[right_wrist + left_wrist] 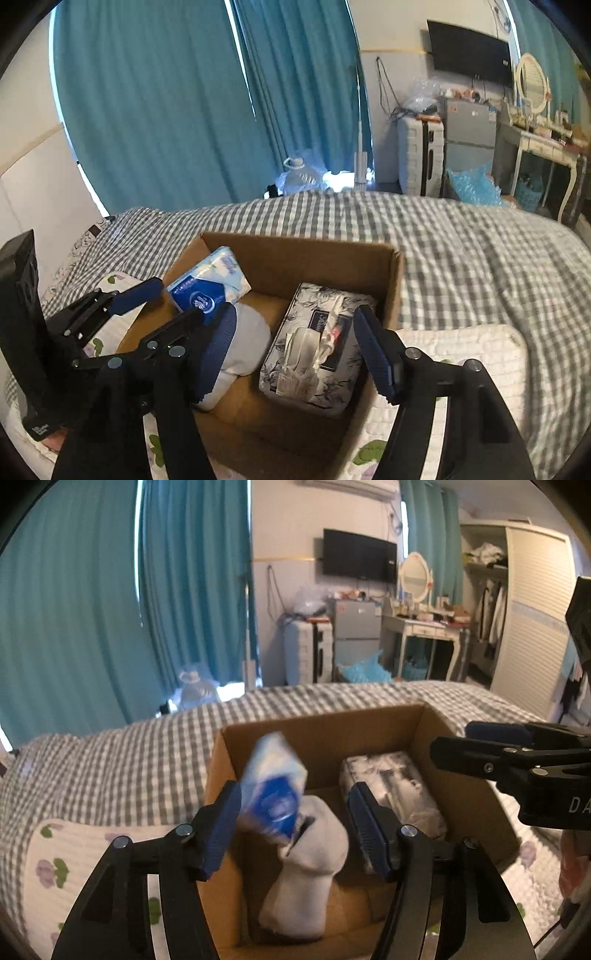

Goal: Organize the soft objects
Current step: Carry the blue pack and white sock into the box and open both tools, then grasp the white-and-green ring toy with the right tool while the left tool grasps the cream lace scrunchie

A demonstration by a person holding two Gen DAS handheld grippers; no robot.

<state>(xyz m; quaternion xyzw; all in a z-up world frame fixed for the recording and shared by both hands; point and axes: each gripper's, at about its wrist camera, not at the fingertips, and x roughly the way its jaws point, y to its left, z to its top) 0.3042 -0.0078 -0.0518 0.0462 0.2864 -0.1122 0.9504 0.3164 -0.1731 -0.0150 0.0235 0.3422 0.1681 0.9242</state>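
Note:
An open cardboard box (317, 734) (295, 254) sits on the bed. In it lie a white sock bundle (306, 871) (247, 339), a grey floral tissue pack (391, 790) (314, 350) and a blue-and-white tissue pack (275, 779) (210, 284), which looks blurred and tilted at the box's left wall. My left gripper (293, 823) is open above the box, fingers either side of the blue pack and sock, gripping neither. My right gripper (295, 350) is open over the grey tissue pack; it shows at the right edge of the left wrist view (517, 760).
The bed has a grey checked cover (461, 251). A white floral pillow (85, 860) (461, 362) lies under the box. Teal curtains (166, 103), a suitcase (421, 155), a small fridge and a dressing table (546, 147) stand beyond the bed.

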